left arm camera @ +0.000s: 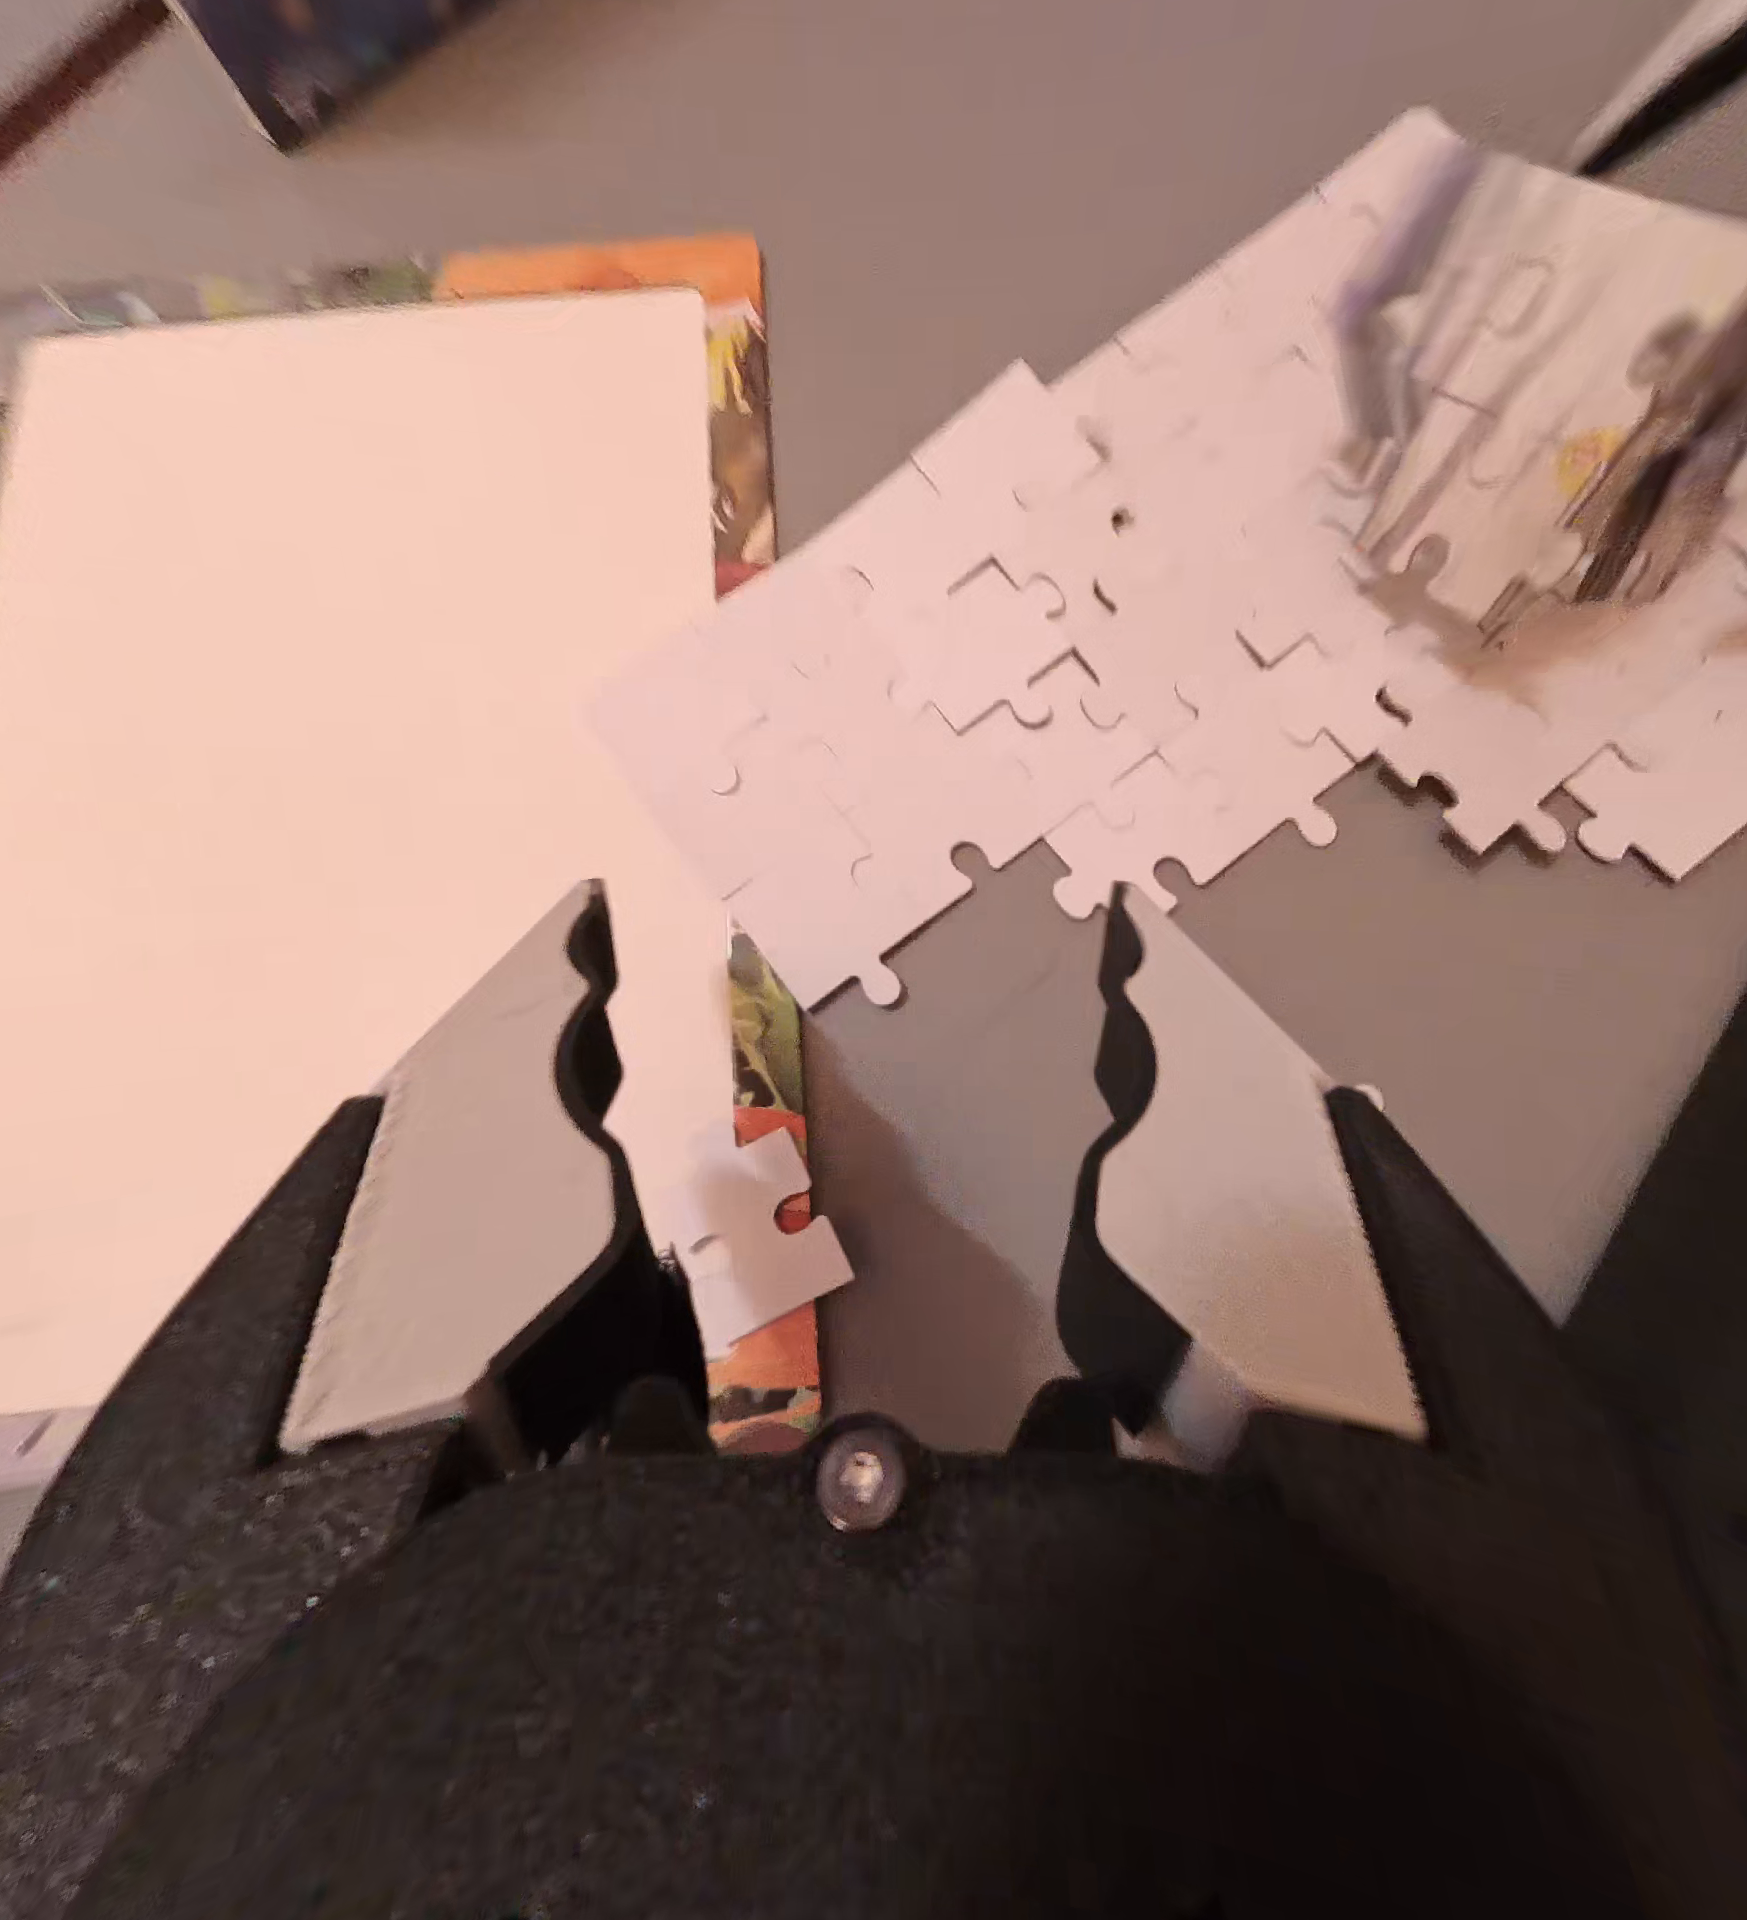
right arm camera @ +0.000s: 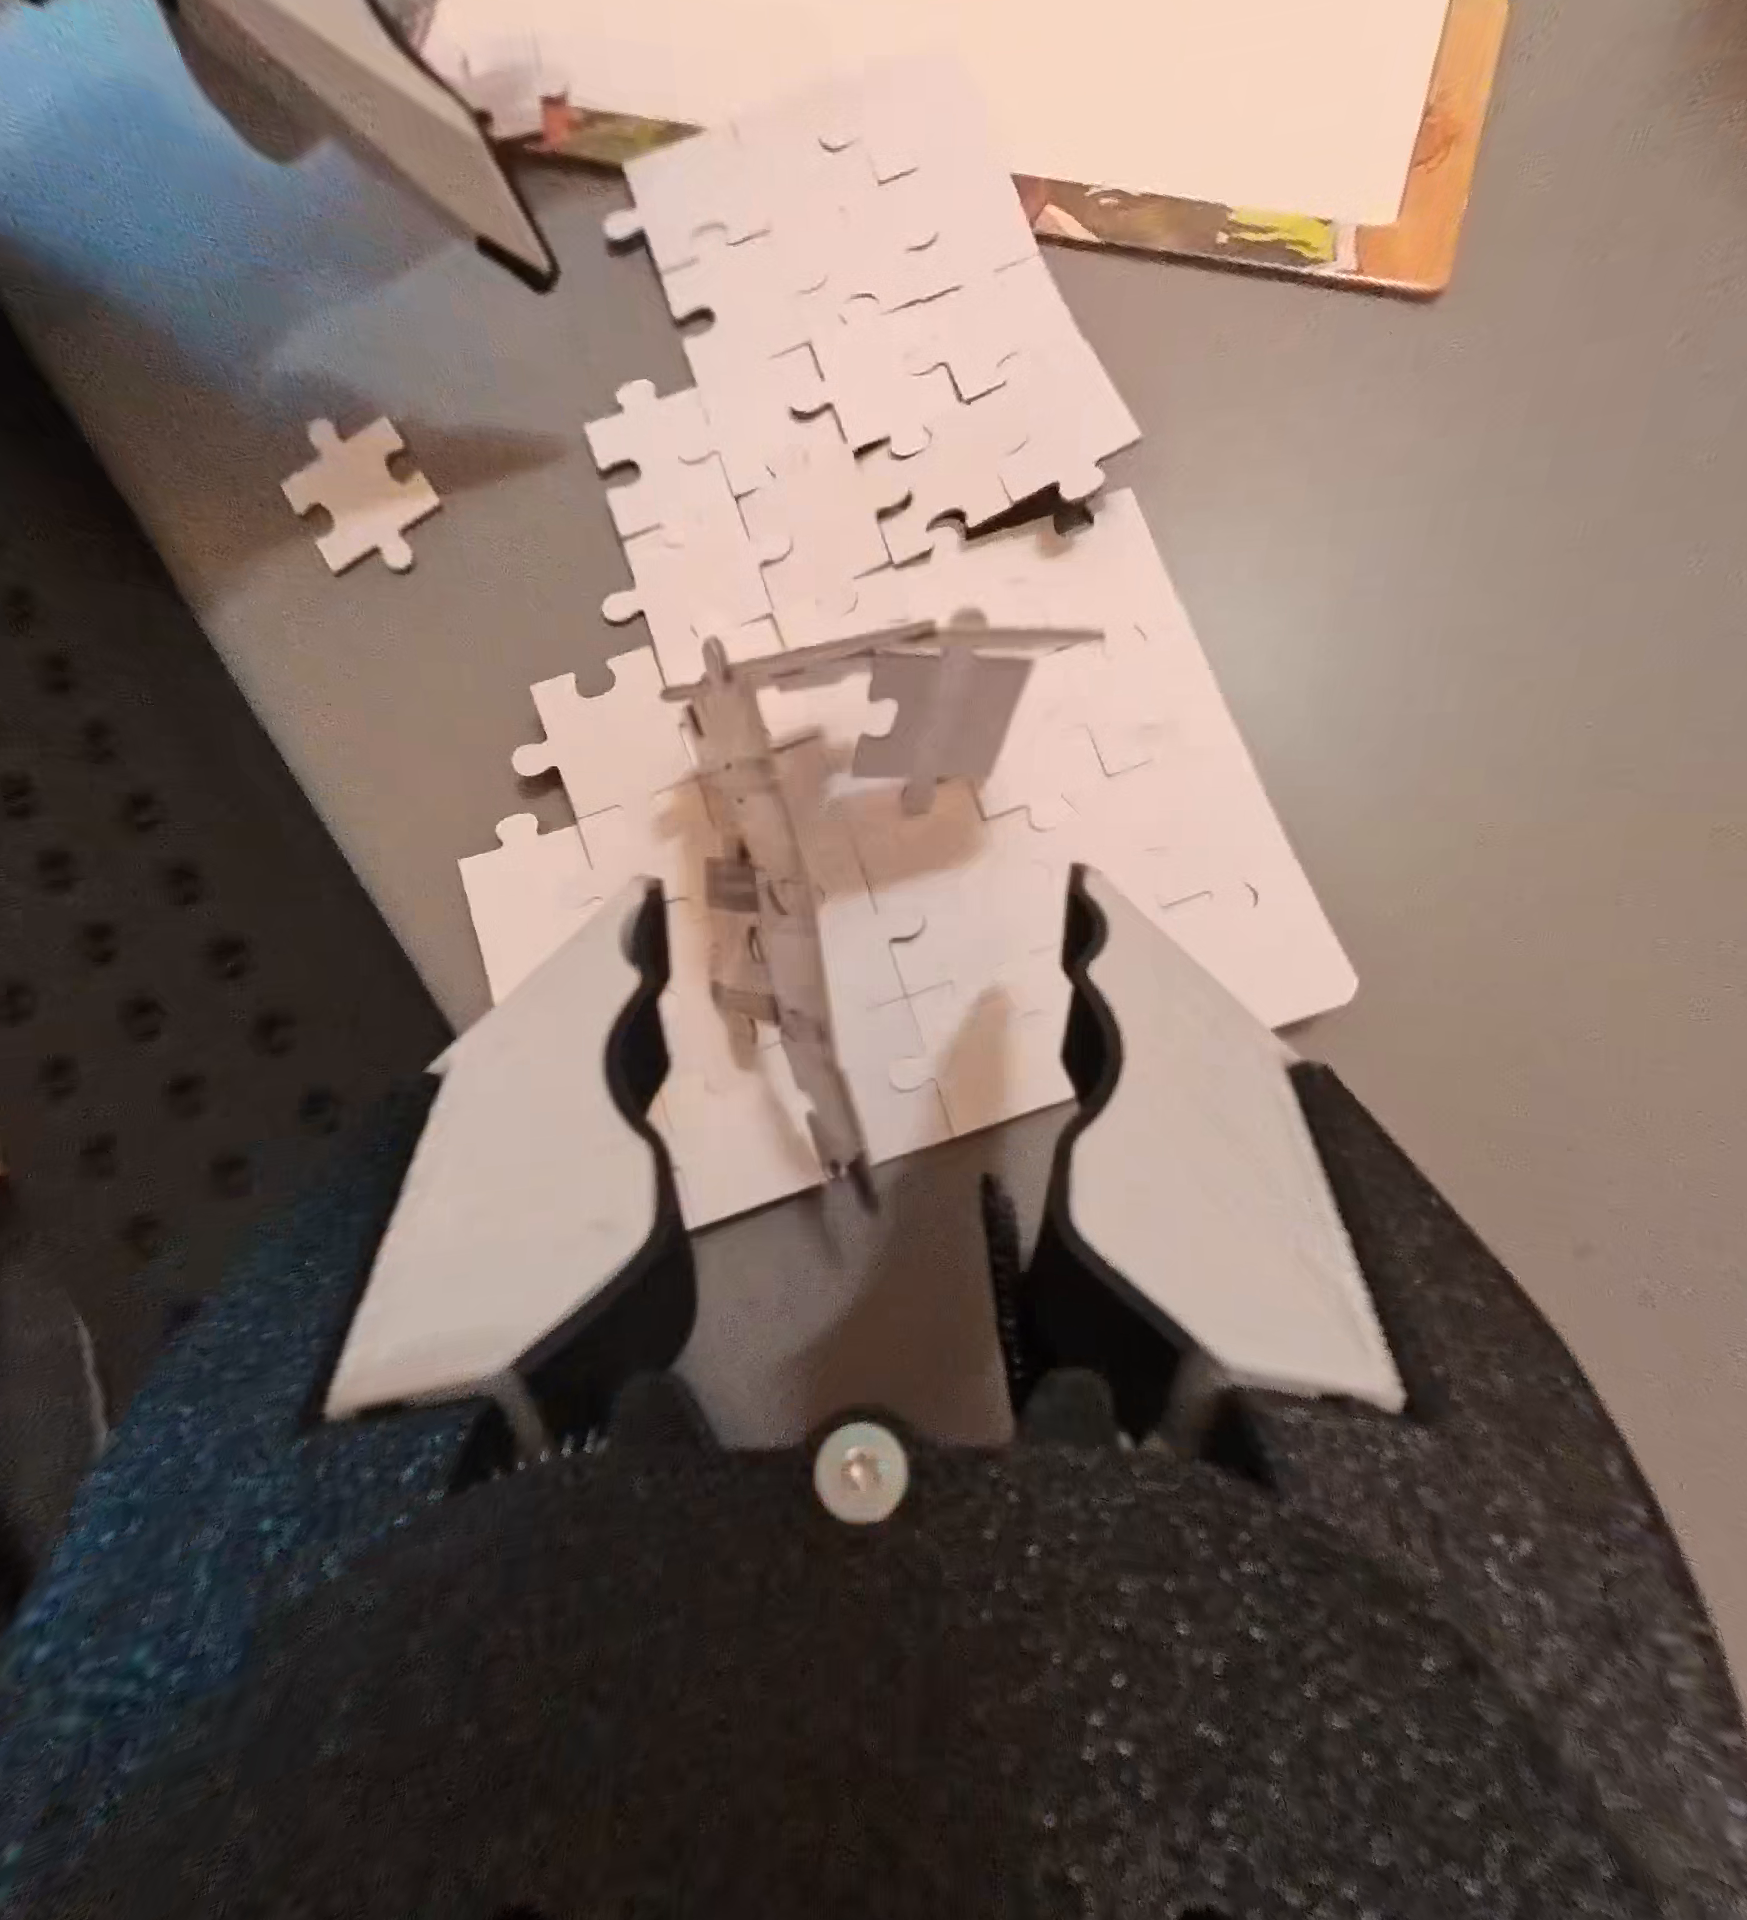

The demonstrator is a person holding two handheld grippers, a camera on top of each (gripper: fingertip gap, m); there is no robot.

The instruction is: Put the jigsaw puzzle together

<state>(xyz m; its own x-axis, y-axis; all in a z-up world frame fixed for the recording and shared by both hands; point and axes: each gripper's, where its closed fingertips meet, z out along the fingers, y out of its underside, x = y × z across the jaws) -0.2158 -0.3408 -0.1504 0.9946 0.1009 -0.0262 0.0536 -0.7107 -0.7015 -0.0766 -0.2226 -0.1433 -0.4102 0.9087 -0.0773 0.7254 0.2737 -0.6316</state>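
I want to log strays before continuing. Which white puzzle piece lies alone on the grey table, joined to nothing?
The single piece left of the assembled white sheet in the right wrist view. Grey table shows all around it, while the others interlock or overlap.

Warm dim light, motion blur, wide-angle warping

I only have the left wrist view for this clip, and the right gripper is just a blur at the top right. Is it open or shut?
Observer: Open. The right wrist view shows the right gripper with its jaws wide apart over the near end of the puzzle.
Operator: Is it holding a piece?
Observer: Nothing looks clamped. A few raised pieces stand tilted up off the puzzle ahead of it, blurred.
Operator: Any strays I'm missing?
Observer: One loose piece lies flat on the grey table, apart from the puzzle's edge.
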